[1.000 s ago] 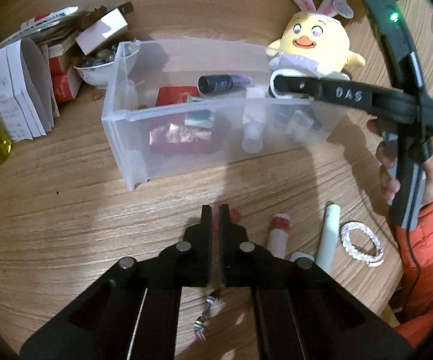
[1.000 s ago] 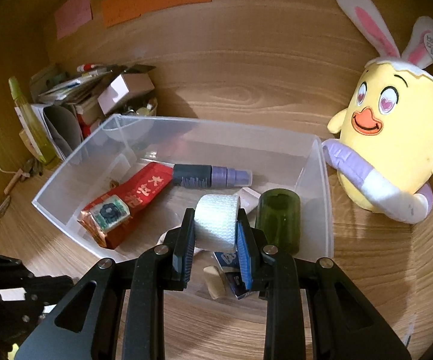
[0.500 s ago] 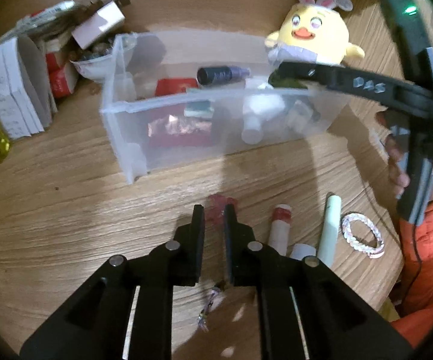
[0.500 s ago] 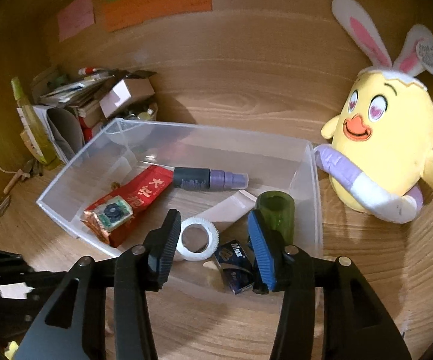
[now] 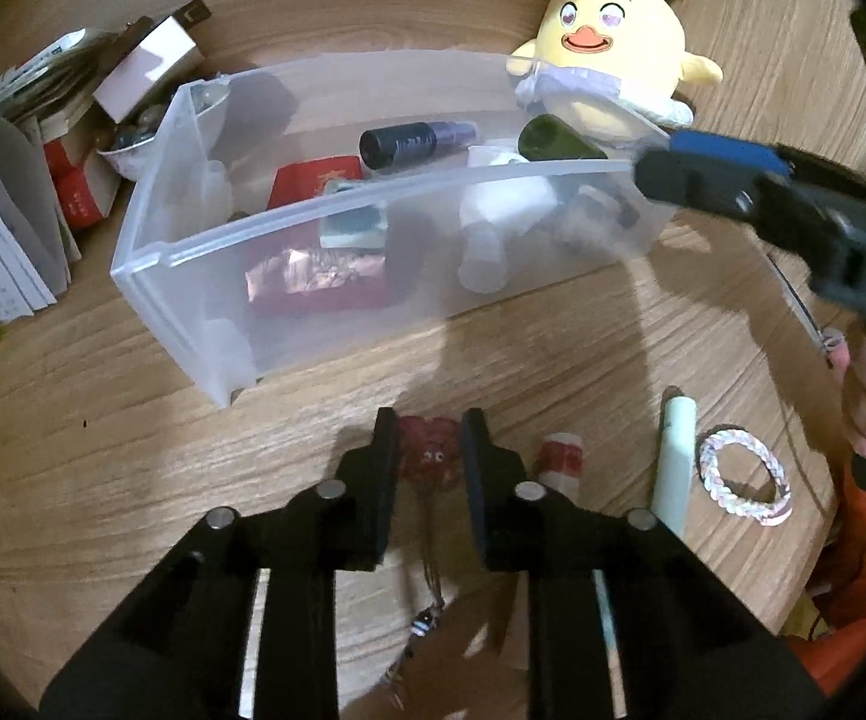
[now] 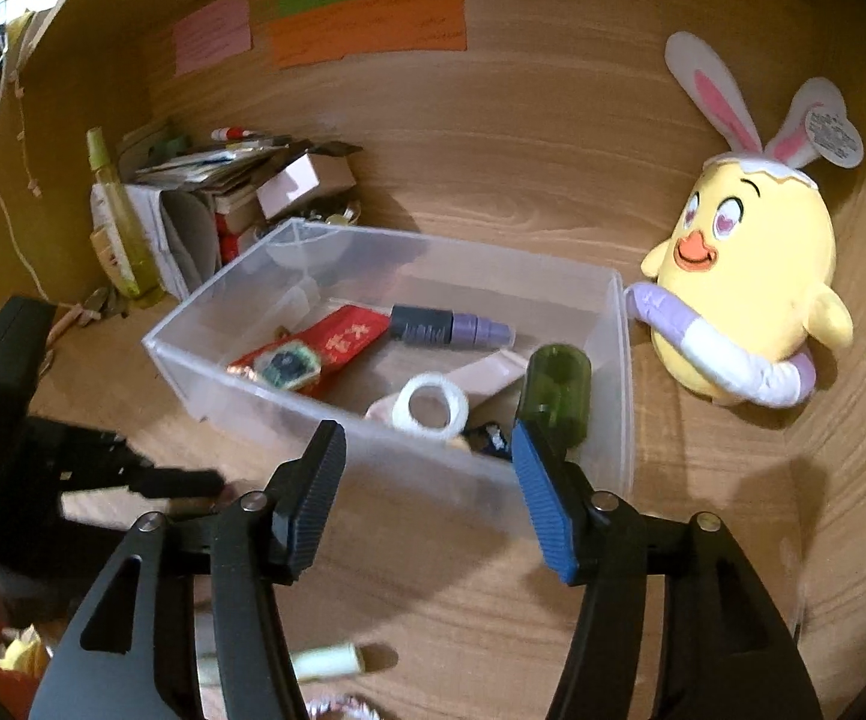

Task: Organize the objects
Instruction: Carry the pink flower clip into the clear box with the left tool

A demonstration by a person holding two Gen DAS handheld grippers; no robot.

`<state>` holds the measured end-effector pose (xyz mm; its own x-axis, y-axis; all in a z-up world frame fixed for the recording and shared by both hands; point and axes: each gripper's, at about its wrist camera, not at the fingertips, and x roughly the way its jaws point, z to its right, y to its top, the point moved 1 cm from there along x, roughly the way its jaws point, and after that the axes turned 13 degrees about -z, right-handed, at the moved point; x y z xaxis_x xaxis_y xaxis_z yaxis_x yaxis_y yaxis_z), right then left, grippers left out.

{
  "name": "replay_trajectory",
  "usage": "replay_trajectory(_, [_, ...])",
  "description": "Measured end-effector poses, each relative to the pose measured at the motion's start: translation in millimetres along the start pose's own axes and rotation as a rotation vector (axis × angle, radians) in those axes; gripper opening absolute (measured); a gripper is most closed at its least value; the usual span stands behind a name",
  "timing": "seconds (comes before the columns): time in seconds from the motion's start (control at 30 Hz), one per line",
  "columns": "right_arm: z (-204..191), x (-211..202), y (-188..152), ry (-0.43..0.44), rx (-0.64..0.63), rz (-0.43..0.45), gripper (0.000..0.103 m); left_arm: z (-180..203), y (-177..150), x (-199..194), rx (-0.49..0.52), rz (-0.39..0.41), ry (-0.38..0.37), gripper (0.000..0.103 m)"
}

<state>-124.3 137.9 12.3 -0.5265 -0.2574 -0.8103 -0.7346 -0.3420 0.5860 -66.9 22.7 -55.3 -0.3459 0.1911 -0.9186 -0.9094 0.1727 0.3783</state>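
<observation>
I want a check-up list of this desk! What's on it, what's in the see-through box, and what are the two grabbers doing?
Surface: wooden desk, bare patches between the things.
Job's things: clear box holds a white tape roll, green bottle, dark spray bottle and red packet. On the desk outside it: red charm, pale stick, braided bracelet.
Clutter: papers and small cartons, yellow plush chick.
Grippers: left hand-held gripper has just been opening, the charm between its fingers, no grip visible. Right hand-held gripper has just been opening, nothing in it.
Cables: nothing seen for certain.
Surroundings: sticky notes on the wall.
</observation>
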Motion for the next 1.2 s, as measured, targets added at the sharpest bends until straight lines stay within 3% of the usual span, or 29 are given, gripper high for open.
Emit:
replay_trajectory(0.27, [-1,-9,-26,0.004,-0.002,-0.018,0.054,-4,-3,-5,-0.032,0.025,0.005,0.020])
replay_trajectory(0.57, [3,-10,-39,0.013,0.015,-0.042,0.054,-9,4,-51,-0.058,0.161,0.028,0.020])
replay_trajectory(1.0, [3,-10,-60,0.041,0.041,-0.079,0.055,-36,51,-105,-0.109,0.296,-0.010,0.020])
replay_trajectory(1.2, [3,-10,-73,0.052,0.056,-0.100,0.056,-42,72,-115,-0.114,0.317,0.002,0.020])
